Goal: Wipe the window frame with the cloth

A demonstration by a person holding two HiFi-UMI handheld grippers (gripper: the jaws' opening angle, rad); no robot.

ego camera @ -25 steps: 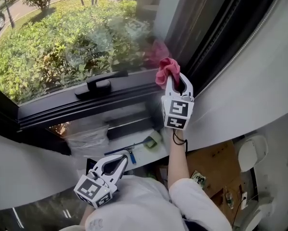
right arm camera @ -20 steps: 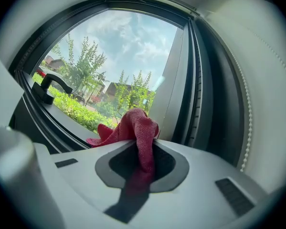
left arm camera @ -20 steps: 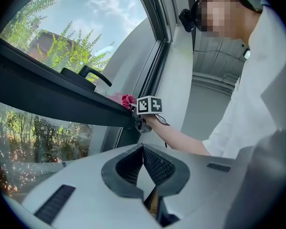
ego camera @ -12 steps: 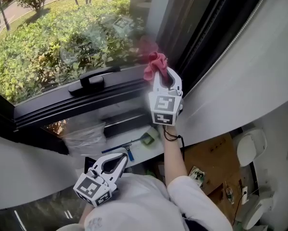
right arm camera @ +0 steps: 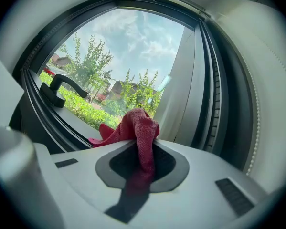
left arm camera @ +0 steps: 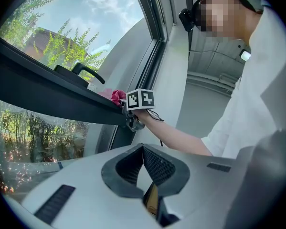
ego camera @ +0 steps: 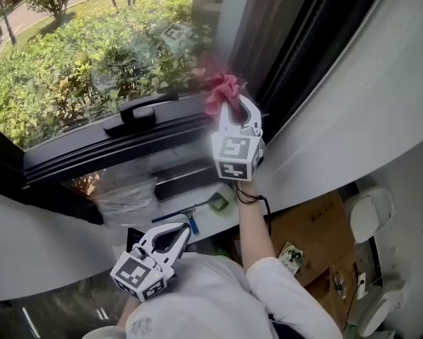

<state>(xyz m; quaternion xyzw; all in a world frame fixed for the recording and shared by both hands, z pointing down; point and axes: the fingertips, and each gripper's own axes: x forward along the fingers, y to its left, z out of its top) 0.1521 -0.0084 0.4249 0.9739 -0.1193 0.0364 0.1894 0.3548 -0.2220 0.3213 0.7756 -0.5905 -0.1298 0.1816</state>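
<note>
A red cloth (ego camera: 221,90) is bunched against the dark window frame (ego camera: 91,150), just right of the black window handle (ego camera: 136,111). My right gripper (ego camera: 238,108) is shut on it, and the marker cube sits below the jaws. In the right gripper view the cloth (right arm camera: 140,128) runs through the jaws of that gripper (right arm camera: 143,144) and folds over onto the frame (right arm camera: 37,113). My left gripper (ego camera: 183,229) is held low near the person's chest, shut and empty; its tips meet in its own view (left arm camera: 143,147). That view also shows the cloth (left arm camera: 118,96) on the frame (left arm camera: 47,92).
A blue-handled scraper (ego camera: 190,214) and a crumpled plastic bag (ego camera: 123,193) lie on the sill below. White curved walls (ego camera: 352,111) flank the window. On the floor at the right are a cardboard sheet (ego camera: 310,239) and a white seat (ego camera: 370,217). Bushes lie beyond the glass.
My right gripper has slid the cloth leftward along the frame, closer to the handle. The left gripper has stayed put.
</note>
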